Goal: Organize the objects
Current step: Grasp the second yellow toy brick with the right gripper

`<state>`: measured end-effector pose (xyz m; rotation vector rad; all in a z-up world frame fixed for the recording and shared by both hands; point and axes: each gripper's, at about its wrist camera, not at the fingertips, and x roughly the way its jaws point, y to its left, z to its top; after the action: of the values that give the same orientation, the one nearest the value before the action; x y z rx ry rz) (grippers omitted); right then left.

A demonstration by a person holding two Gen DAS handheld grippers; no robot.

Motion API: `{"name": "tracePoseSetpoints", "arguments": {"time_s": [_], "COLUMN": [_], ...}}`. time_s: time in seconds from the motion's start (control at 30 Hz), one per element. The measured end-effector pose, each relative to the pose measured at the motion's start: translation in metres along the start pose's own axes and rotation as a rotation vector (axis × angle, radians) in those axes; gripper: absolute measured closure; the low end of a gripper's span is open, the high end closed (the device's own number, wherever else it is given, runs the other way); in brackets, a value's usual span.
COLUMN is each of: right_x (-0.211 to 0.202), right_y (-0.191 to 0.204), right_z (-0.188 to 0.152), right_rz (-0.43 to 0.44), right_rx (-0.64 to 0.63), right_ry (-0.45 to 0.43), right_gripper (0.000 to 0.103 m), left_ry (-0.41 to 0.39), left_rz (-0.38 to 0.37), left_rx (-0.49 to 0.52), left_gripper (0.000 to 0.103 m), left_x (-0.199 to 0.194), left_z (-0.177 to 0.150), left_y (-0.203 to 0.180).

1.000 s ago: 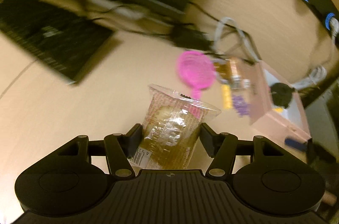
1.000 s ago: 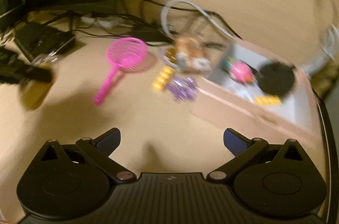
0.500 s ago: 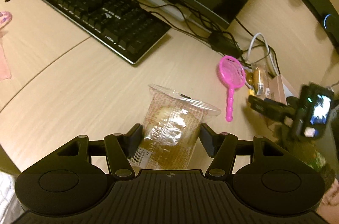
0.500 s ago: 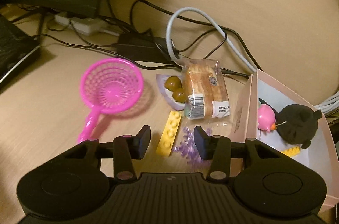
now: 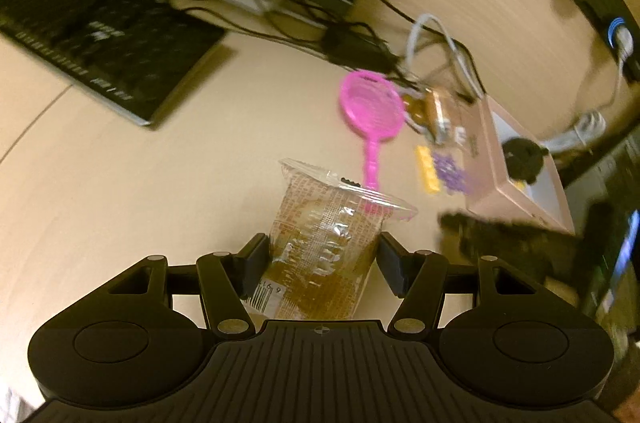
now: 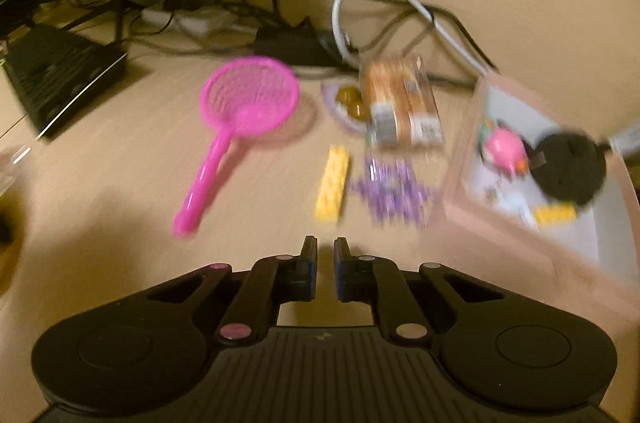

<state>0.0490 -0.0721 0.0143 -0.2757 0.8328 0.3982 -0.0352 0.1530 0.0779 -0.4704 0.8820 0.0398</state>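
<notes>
My left gripper (image 5: 324, 256) is shut on a clear wrapped snack packet (image 5: 328, 223) with a barcode, held above the desk. Beyond it lie a pink toy strainer (image 5: 370, 109), a yellow brick (image 5: 427, 169) and a purple piece (image 5: 452, 171). My right gripper (image 6: 326, 255) hovers over the desk just short of the yellow brick (image 6: 332, 189) and purple piece (image 6: 390, 191). Its jaws are closing to a narrow slit with nothing between them. The pink strainer (image 6: 248, 103) lies to the left. A wrapped bread packet (image 6: 404, 107) lies behind.
A pink open box (image 6: 500, 223) at the right holds a black plush (image 6: 568, 167), a pink toy (image 6: 504, 149) and a yellow brick (image 6: 554, 215). A small dish with brown balls (image 6: 348, 101) lies beside the bread. A black keyboard (image 5: 100, 47), a monitor and tangled cables (image 6: 380, 3) line the back.
The right gripper's fingers went from wide apart to almost together, empty throughout. The left gripper kept its hold on the snack packet while its view swung left and back.
</notes>
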Motion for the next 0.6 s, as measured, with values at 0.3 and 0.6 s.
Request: {"name": "tracePoseSetpoints", "arguments": {"time_s": [0.3,0.6], "right_x": [-0.027,0.012], "right_y": [-0.009,0.010], "right_z": [-0.019,0.029], "right_rz": [-0.025,-0.058], "right_rx": [-0.005,-0.026], "right_ry": [-0.058,-0.096], "right_gripper": [0.092,0.081], "left_ry": [0.010,-0.004], "left_rz": [0.018,0.049], "left_rx": [0.118,0.018], "left_gripper": [0.039,0.039], "left_x": [0.010,-0.007], "left_z": [0.006,0.002], "left_y": [-0.041,-0.002]}}
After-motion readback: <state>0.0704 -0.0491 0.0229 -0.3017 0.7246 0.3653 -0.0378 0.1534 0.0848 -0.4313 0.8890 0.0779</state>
